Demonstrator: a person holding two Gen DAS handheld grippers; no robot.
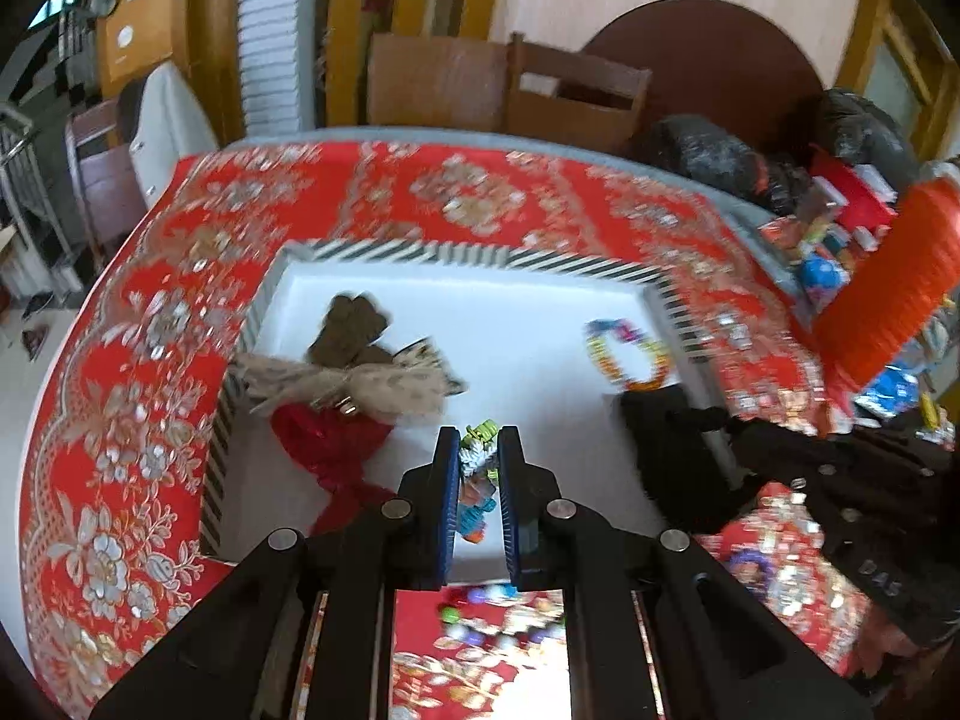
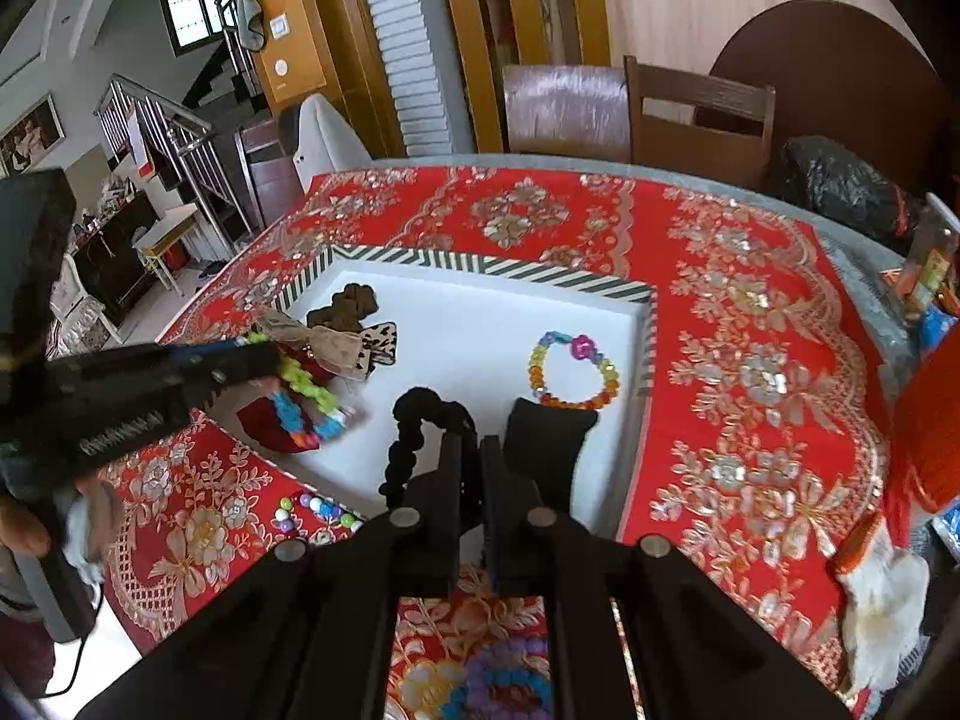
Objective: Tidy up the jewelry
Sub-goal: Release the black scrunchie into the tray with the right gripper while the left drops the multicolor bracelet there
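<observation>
Already the left tool [image 1: 479, 456] pinches a multicoloured bead bracelet [image 1: 477, 483] over the tray [image 1: 480, 258], at six o'clock; light, floppy, slippery, best gripped across its strand. The right tool [image 2: 471, 450] seems clamped on a soft black scrunchie [image 2: 414, 426].

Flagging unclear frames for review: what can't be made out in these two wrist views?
- Bead pile, left wrist view: blurred, partly behind the left gripper.
- Purple bracelet, right wrist view: mostly hidden by the right gripper, cut by the bottom edge.
- Clutter at the table's far right: too blurred to identify.
</observation>
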